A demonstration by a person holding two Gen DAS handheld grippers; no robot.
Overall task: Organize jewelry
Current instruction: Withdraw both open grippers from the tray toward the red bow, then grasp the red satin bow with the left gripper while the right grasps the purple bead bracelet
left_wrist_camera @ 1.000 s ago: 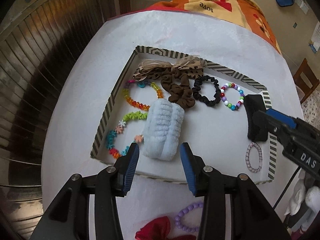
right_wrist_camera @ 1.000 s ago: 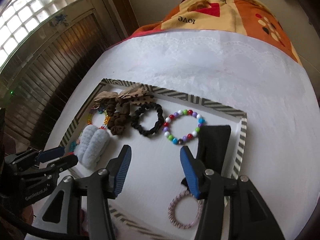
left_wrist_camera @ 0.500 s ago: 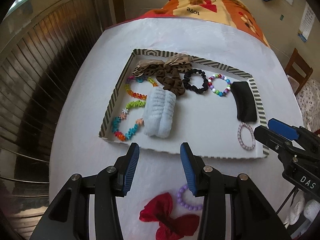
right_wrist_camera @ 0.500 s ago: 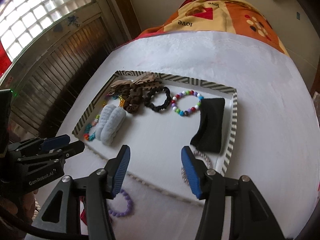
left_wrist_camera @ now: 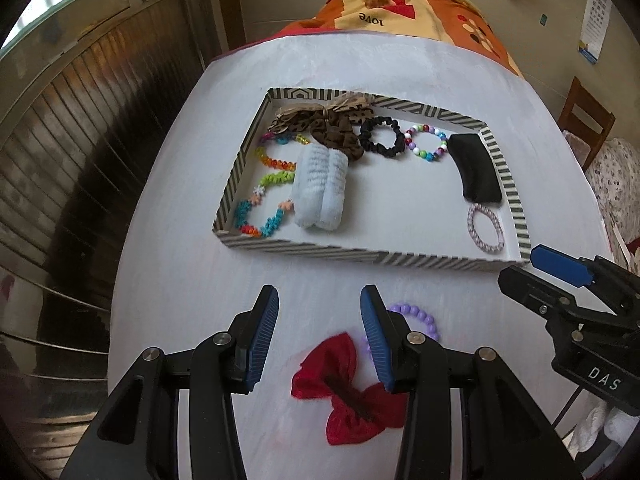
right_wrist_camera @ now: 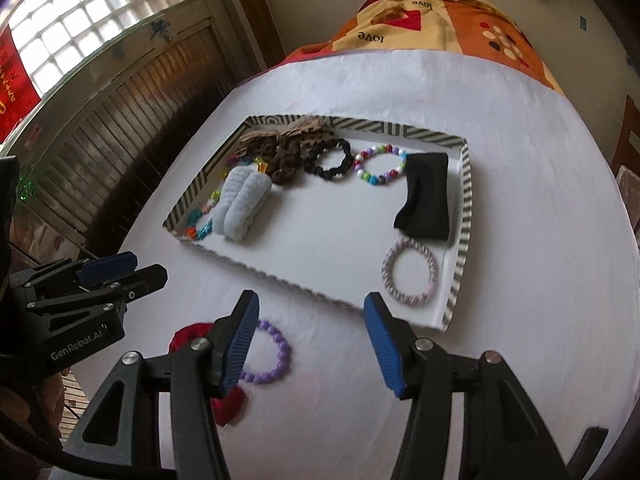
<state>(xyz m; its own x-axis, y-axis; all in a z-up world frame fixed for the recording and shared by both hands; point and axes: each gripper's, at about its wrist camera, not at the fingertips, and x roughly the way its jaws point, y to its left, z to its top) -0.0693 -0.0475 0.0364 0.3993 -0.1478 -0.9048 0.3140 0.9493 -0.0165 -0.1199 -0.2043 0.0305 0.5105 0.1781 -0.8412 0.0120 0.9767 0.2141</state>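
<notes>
A white-covered table (left_wrist_camera: pixel 192 240) bears a striped tray (left_wrist_camera: pixel 360 254) of bracelets and scrunchies, while nearer, outside it, lie a red bow (left_wrist_camera: pixel 344 392) and purple bead bracelet (right_wrist_camera: pixel 272 356) beneath the left gripper (left_wrist_camera: pixel 318 340) and right gripper (right_wrist_camera: pixel 312 344), jaws apart, empty.

Glass-block window (right_wrist_camera: pixel 92 28), perhaps wooden shutters (left_wrist_camera: pixel 80 128)

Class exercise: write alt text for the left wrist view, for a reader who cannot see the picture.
The open, empty left gripper hangs over a white table, above a red bow and a purple bead bracelet lying outside the striped tray. The tray beyond holds scrunchies, bead bracelets, a light blue fluffy band and a black pouch. The right gripper enters from the right.
</notes>
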